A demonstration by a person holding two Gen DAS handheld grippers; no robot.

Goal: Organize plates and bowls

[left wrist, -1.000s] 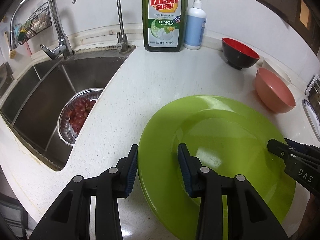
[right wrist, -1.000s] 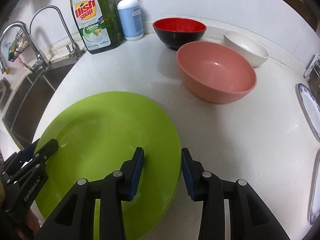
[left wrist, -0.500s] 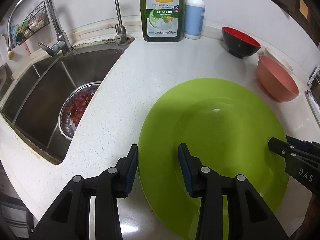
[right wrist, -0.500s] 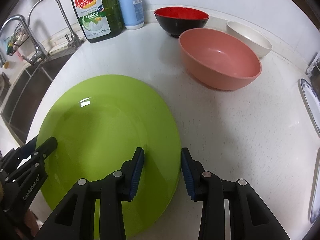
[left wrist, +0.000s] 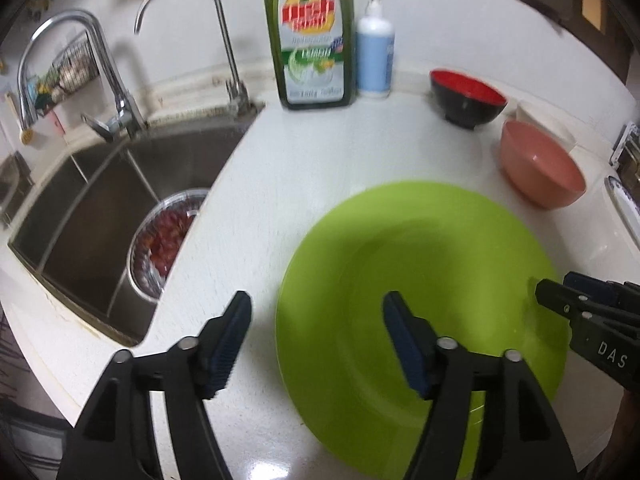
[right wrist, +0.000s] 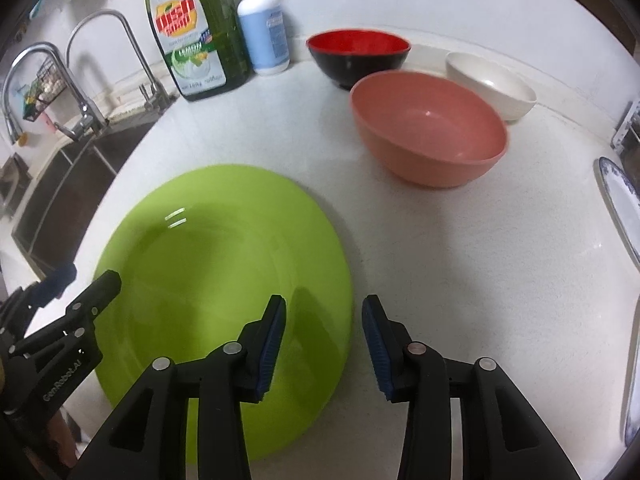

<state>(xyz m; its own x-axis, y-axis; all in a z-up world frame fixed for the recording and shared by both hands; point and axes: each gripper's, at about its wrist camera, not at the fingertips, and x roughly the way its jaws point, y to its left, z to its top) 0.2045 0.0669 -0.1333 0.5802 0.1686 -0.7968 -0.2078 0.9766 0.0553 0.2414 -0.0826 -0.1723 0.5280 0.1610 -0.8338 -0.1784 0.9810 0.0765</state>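
A large green plate [left wrist: 420,280] [right wrist: 224,264] lies on the white counter [right wrist: 460,260]. My left gripper [left wrist: 320,340] is open wide. One finger is over the plate and the other is off its left rim, above the counter. My right gripper [right wrist: 324,340] straddles the plate's right rim at a narrow spacing, shut on it. Each gripper also shows in the other's view: the right gripper [left wrist: 554,286] and the left gripper [right wrist: 92,276]. A pink bowl [right wrist: 428,120], a red-and-black bowl [right wrist: 358,46] and a white bowl [right wrist: 492,76] stand at the back right.
A steel sink [left wrist: 100,200] at the left holds a strainer of red grapes [left wrist: 168,232]. A green dish-soap bottle [left wrist: 310,40] and a blue pump bottle [left wrist: 374,52] stand by the wall. A blue-rimmed plate [right wrist: 620,200] lies at the far right edge.
The plate has come down flatter onto the counter. My left gripper has opened wide and let go of the left rim. The right gripper's spacing is unchanged.
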